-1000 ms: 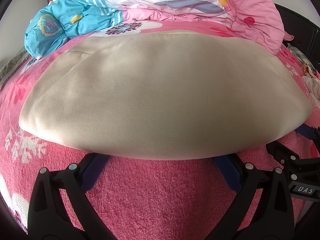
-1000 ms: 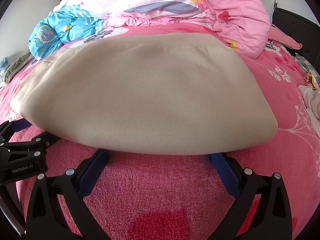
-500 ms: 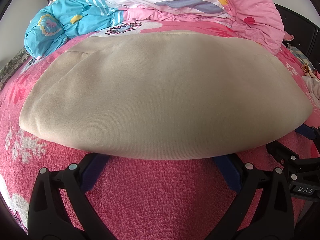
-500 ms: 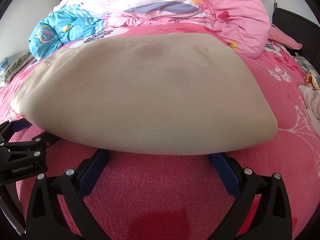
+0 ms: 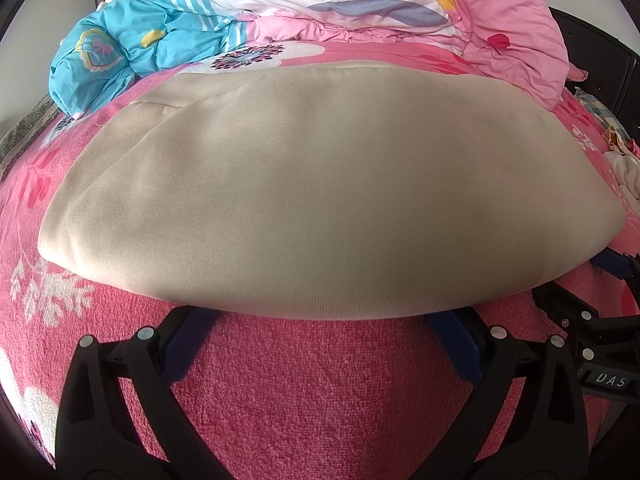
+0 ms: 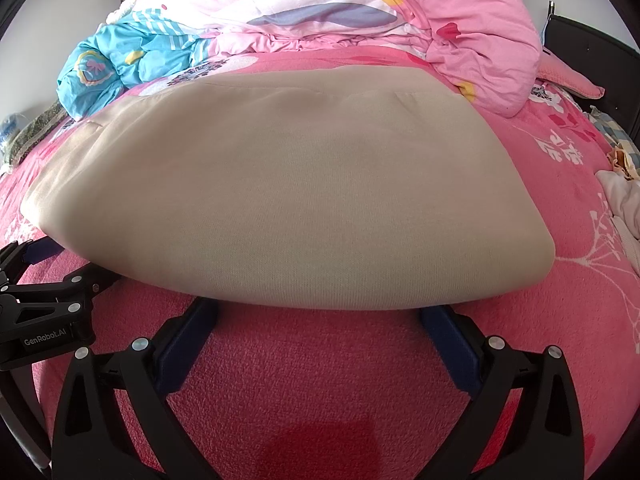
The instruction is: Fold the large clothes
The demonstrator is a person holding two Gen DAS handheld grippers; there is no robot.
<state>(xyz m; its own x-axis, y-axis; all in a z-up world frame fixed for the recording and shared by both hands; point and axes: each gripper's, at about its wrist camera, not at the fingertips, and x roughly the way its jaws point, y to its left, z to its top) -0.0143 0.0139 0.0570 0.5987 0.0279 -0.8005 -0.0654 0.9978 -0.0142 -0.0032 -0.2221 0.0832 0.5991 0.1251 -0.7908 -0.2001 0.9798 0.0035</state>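
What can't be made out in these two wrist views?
- Both views: beige garment covers the blue fingertips of the left gripper and right gripper.
- Garment type: folded, not identifiable.
- Right view: white cloth cut by frame edge.

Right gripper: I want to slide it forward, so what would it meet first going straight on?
Most likely the near folded edge of the beige garment, which already overhangs the tips of the open right gripper on the pink blanket; exact depth is unclear.

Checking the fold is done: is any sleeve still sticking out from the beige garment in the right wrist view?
No, the beige garment lies as one smooth compact shape on the pink blanket, with no sleeve protruding.
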